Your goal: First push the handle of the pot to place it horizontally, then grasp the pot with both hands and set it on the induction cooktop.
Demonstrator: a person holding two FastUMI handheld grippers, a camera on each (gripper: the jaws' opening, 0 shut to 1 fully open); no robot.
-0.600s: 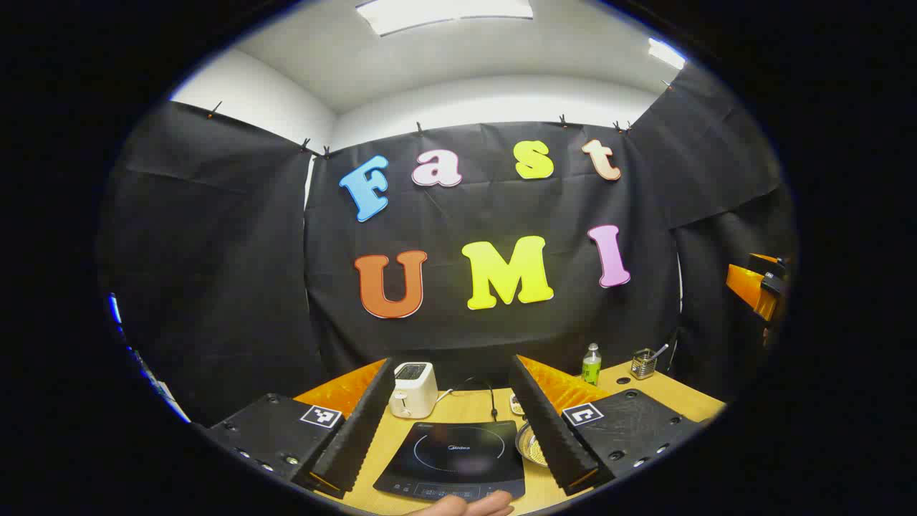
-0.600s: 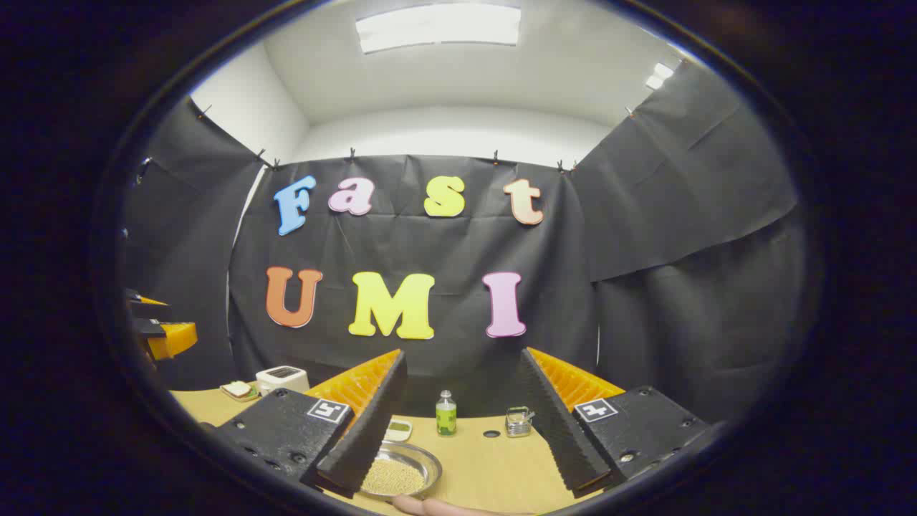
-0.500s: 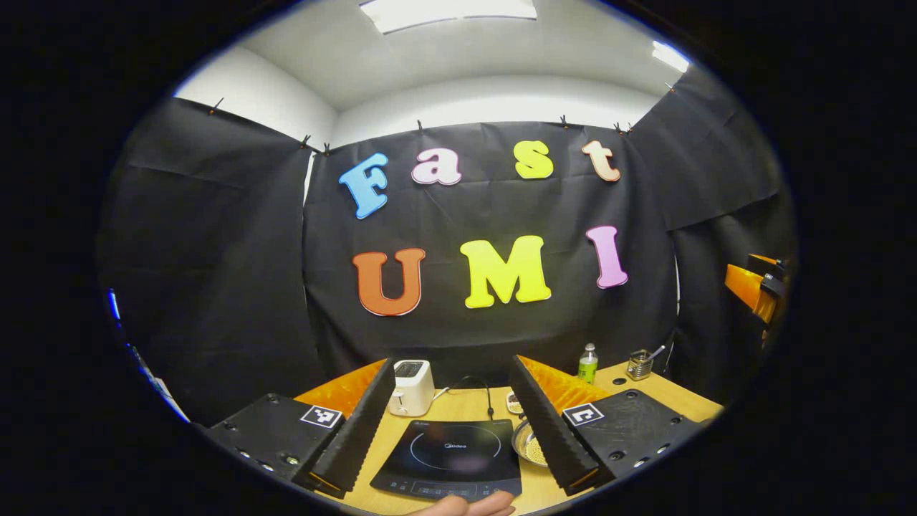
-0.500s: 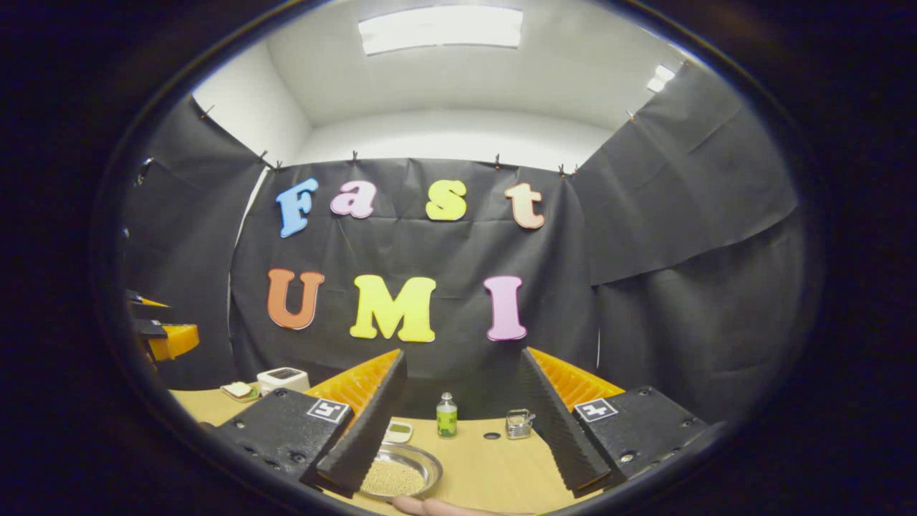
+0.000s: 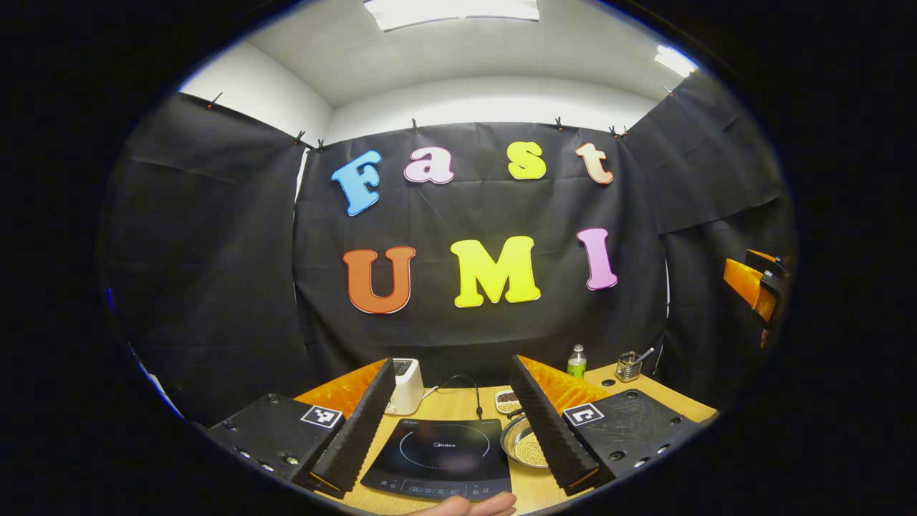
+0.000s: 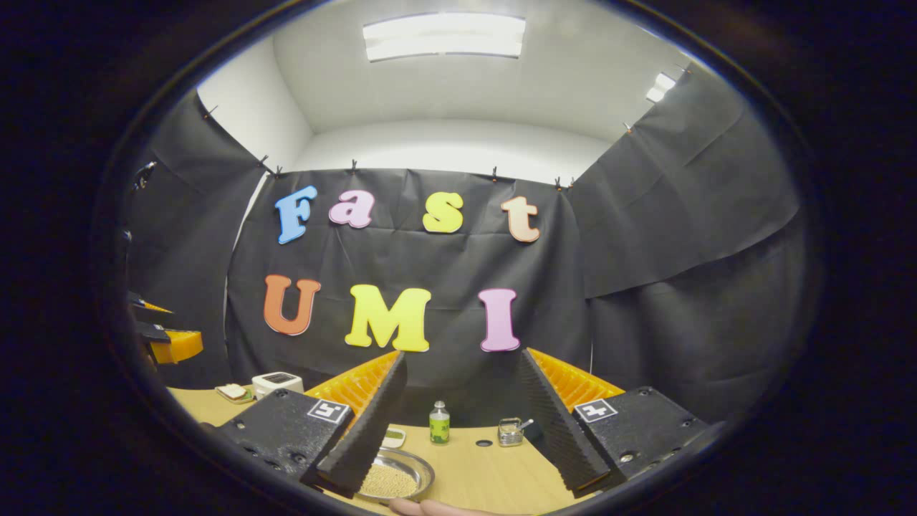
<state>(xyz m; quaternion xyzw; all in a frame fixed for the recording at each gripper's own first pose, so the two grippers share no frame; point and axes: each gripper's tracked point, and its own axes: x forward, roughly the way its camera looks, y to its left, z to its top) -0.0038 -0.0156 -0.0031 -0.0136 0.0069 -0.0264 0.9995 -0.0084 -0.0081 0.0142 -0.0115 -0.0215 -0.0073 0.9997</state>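
Observation:
The black induction cooktop [image 5: 440,459] lies flat on the wooden table [image 5: 458,408], seen between the fingers of my left gripper [image 5: 452,360]. That gripper hangs open above the table's near side with nothing between its fingers. A hand [image 5: 466,505] shows at the bottom edge just in front of the cooktop. My right gripper [image 6: 463,353] is open too, with nothing in it, and hovers over the table's right part. A fingertip [image 6: 430,507] pokes in at the bottom of the right gripper view.
A metal plate of small grains [image 5: 526,448] sits right of the cooktop. Behind stand a white toaster [image 5: 405,376], a small dish [image 5: 507,398], a green bottle [image 6: 438,423] and a metal utensil cup [image 6: 510,431]. Bread on a plate [image 6: 233,392] lies beside the toaster [image 6: 276,382].
Both views have drifted slightly. Objects slid a little left in the left gripper view and a little lower in the right gripper view. Both grippers stay open.

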